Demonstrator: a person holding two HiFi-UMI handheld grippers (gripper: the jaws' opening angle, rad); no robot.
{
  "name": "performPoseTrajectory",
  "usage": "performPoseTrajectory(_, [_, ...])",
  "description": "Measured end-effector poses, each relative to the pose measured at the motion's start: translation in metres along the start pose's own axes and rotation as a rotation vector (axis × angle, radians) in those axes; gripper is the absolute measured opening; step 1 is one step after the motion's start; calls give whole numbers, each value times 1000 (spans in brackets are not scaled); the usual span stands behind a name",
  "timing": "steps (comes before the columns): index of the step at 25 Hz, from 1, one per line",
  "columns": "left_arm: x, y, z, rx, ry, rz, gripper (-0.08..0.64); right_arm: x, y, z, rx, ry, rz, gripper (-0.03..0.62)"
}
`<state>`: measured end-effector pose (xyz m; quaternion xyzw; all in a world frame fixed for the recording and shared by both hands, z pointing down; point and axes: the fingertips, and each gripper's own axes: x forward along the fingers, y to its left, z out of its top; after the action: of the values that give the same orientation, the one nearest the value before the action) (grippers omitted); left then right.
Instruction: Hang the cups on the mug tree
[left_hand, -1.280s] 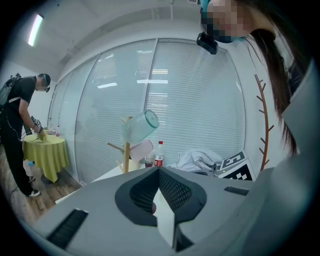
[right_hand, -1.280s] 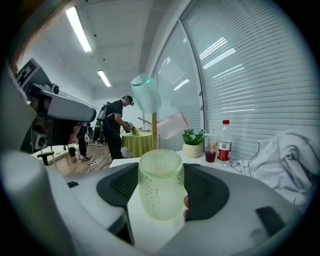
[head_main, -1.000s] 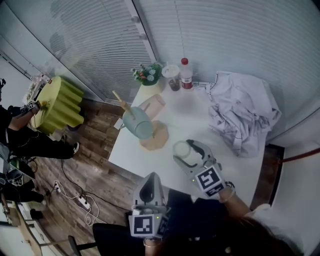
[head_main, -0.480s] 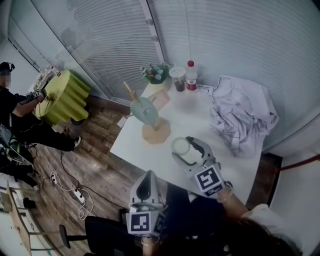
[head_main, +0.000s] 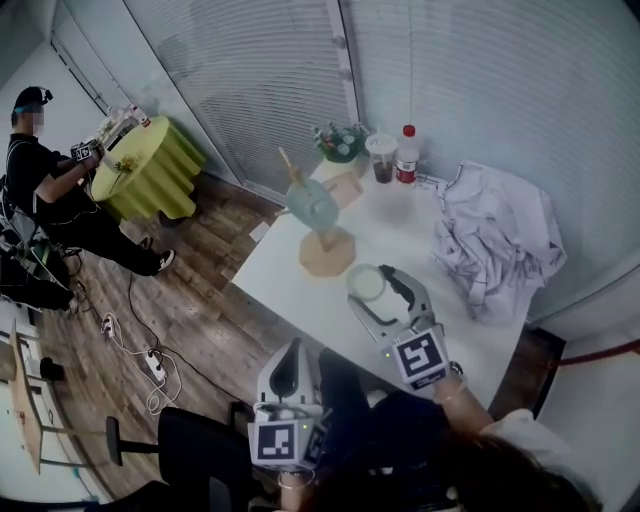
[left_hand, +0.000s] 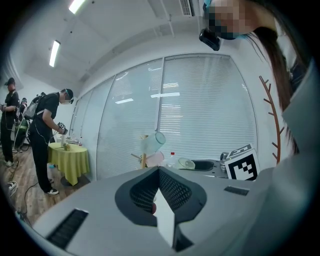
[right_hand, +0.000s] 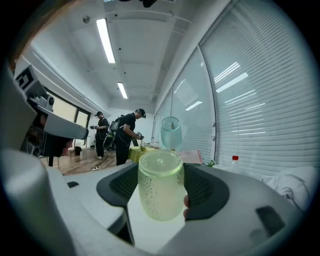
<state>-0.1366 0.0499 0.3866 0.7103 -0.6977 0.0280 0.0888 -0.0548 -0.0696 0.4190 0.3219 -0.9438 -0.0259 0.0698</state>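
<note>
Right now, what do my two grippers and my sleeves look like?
The left gripper and right gripper are light grey moulded shells with dark ribbed pads. Each carries a cube of black-and-white square markers: left cube, right cube. The right arm wears a light sleeve. The left arm is out of sight.

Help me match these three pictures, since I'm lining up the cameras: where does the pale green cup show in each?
Head view: right of centre, the green cup held in the right gripper.
Left gripper view: the green cup is small, just right of centre.
Right gripper view: the green cup is large, dead centre, clamped.
Shared landmark: the blue cup hanging on the mug tree.
</note>
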Motion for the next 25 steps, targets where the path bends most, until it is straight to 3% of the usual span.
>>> performPoseTrajectory(14, [1,13,8,19,-22,-8,3,10,9,14,-34,-36,-3,288])
performPoseTrajectory(25, [7,45,9,20,-11,47,3,40,5,13,-8,-35,-7,288])
